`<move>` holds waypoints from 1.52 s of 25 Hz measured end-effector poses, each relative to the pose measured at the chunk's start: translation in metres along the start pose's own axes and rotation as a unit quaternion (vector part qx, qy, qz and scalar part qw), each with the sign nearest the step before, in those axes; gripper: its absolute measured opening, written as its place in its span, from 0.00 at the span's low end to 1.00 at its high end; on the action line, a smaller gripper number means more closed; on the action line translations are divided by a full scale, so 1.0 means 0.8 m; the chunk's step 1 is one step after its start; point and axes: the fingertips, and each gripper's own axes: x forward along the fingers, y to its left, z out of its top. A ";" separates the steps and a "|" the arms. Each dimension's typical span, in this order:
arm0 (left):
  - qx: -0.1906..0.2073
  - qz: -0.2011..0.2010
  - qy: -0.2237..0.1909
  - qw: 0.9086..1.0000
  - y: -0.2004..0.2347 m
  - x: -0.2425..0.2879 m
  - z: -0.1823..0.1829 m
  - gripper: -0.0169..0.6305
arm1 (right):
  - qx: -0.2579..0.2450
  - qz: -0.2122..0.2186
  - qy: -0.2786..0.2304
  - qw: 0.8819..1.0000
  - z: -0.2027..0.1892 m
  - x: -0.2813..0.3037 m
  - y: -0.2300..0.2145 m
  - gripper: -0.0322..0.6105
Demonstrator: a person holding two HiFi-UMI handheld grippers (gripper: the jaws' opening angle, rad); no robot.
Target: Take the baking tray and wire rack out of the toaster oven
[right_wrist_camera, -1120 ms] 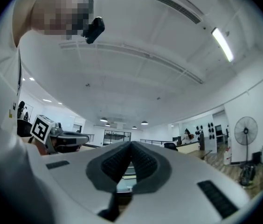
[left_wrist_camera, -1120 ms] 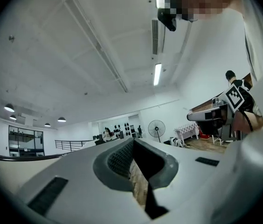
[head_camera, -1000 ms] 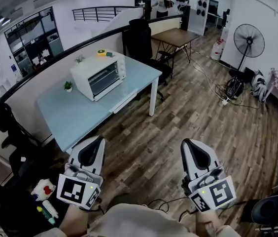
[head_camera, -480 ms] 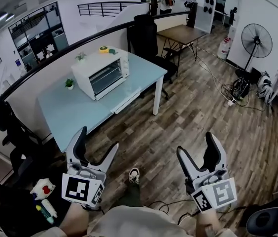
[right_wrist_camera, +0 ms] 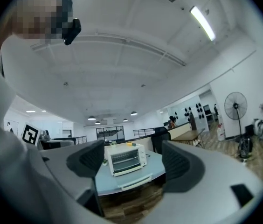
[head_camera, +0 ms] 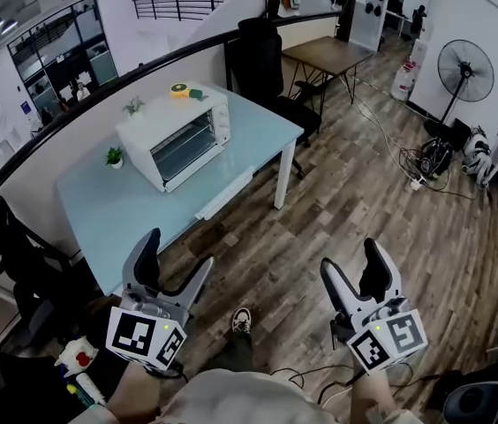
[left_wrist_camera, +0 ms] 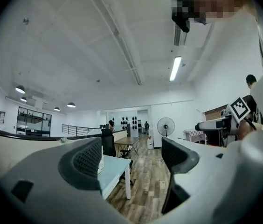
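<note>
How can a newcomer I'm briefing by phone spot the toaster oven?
Find the pale blue table beside the curved black railing. The toaster oven stands on it near the railing: a white box with a glass door, dwarfing the small potted plant beside it.

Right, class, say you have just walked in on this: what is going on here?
A person holds a two-jaw gripper in each hand, standing back from the light blue table. The left gripper is open and empty; the right gripper has its jaws closing a little with nothing between them. The white toaster oven sits on the table with its door shut, so nothing has been taken out yet.
</note>
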 end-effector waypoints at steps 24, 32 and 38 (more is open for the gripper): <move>-0.122 0.043 0.033 0.991 0.284 0.231 -0.081 0.62 | 0.115 0.075 0.087 0.987 -0.080 0.416 0.005 0.61; -0.178 0.080 0.033 0.980 0.323 0.269 -0.118 0.62 | 0.162 0.102 0.120 0.974 -0.120 0.490 -0.021 0.57; -0.201 0.135 0.040 0.969 0.349 0.303 -0.142 0.62 | 0.175 0.142 0.156 0.962 -0.148 0.560 -0.045 0.58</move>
